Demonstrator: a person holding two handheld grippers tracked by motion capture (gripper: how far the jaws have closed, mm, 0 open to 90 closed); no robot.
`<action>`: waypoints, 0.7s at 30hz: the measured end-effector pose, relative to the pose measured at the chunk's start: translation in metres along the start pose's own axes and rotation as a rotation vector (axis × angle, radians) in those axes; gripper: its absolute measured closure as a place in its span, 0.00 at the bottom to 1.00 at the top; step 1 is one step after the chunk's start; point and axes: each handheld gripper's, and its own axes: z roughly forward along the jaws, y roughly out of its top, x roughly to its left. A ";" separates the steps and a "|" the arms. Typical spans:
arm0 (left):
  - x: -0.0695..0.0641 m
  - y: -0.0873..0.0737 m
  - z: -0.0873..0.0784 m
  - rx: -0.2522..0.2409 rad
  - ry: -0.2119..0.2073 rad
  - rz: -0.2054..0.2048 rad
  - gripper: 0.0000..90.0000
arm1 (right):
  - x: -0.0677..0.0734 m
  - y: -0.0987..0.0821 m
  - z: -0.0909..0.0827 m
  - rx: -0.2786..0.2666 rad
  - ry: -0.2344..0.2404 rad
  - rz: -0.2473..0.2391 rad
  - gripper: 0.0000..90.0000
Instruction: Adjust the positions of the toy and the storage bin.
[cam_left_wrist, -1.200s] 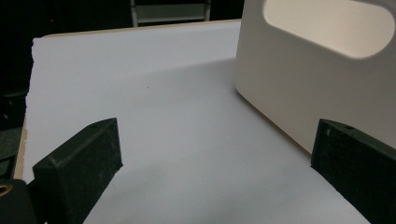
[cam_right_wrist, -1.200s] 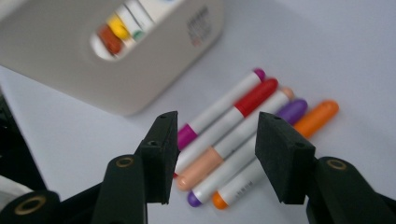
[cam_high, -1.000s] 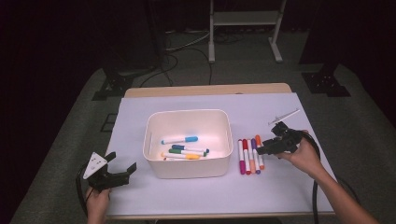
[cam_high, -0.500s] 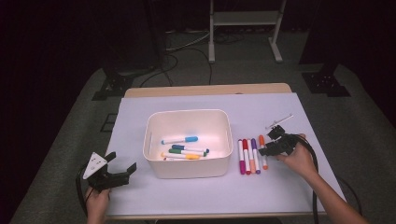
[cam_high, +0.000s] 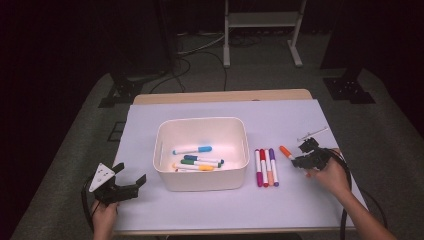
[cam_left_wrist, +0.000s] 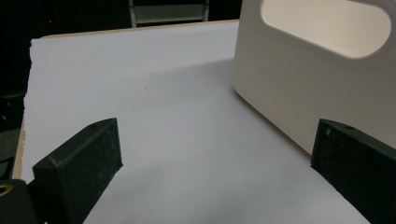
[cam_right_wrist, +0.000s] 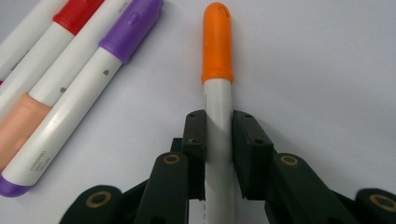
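An orange-capped white marker (cam_high: 286, 151) (cam_right_wrist: 217, 46) lies on the white sheet, right of a row of several markers (cam_high: 266, 167) (cam_right_wrist: 70, 74). My right gripper (cam_high: 299, 159) (cam_right_wrist: 218, 126) is shut on its white barrel, low at the table; the jaws have just been closing onto it. A white bin (cam_high: 200, 121) (cam_left_wrist: 289, 84) in the middle holds several markers, among them a blue-capped one (cam_high: 192, 149). My left gripper (cam_high: 131, 173) (cam_left_wrist: 215, 149) stands open near the front left, beside the bin's near left corner, with nothing between its jaws.
A white sheet (cam_high: 280, 117) covers the wooden table (cam_high: 220, 96). A thin white stick (cam_high: 312, 134) lies behind the right gripper. Cables and stand legs (cam_high: 260, 55) are on the dark floor beyond the table.
The right gripper has come down and slightly right, and has closed on the orange-capped marker. The left gripper has stayed where it was.
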 end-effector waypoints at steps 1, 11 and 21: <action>0.000 0.000 0.000 0.001 0.000 0.000 0.01 | 0.000 0.000 0.000 0.002 0.000 0.001 0.84; 0.000 0.000 0.000 0.003 0.000 0.000 0.01 | 0.002 -0.001 -0.016 -0.019 0.087 0.030 0.84; 0.000 0.000 0.000 0.005 0.001 -0.004 0.01 | 0.023 0.018 -0.055 -0.113 0.207 -0.005 0.84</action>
